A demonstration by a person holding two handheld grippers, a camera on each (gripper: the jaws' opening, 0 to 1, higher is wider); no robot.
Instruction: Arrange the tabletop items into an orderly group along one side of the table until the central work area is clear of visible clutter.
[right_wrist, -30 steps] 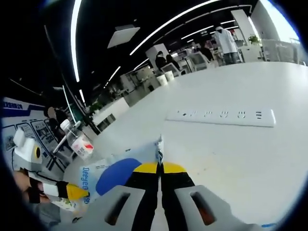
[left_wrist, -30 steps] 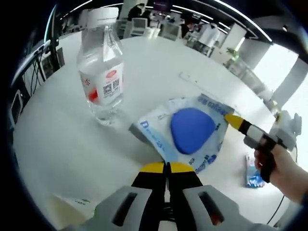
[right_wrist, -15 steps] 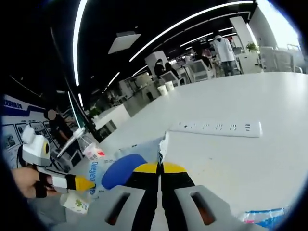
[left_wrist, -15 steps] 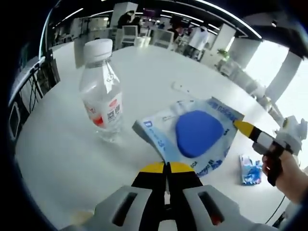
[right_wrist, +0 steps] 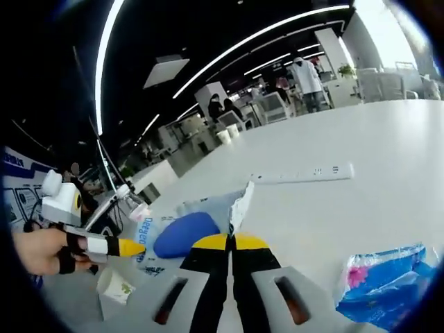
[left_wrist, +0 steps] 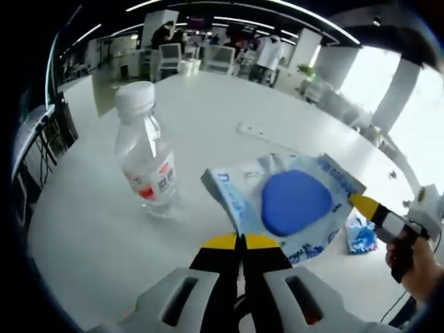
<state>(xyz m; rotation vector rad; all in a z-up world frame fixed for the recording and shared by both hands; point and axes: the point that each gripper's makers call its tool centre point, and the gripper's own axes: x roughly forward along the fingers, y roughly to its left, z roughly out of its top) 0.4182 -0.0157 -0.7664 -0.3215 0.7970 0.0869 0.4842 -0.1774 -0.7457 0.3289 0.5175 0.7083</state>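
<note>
Both tongs are pinching the same thing: a flat white packet [left_wrist: 288,205] with a big blue patch in its middle. The left tongs [left_wrist: 241,241] are squeezed tight on the packet's near edge. The right tongs [right_wrist: 231,241] are squeezed tight on another edge of it, and the packet [right_wrist: 201,222] is standing up a little there like a torn flap. In the left gripper view the right tongs [left_wrist: 361,202] are coming in from the side and touching the packet's far corner.

The packet is being held up a bit above the white surface [left_wrist: 90,229], near the middle of it. It is lying mostly flat, with the blue patch facing up. Its long side is running from the left tongs across to the right tongs.

The tidying looks like it is only partly done. A clear water bottle [left_wrist: 146,156] is standing upright just beside the packet. A small blue and clear wrapper [left_wrist: 361,234] is lying near the right tongs. A long white power strip [right_wrist: 302,173] is lying well apart, farther across the surface. A little paper cup [right_wrist: 115,285] is near the left tongs. These things are spread out, not in a neat row along one side yet. The packet is not set down in a spot yet, and the others are waiting to be grouped.
</note>
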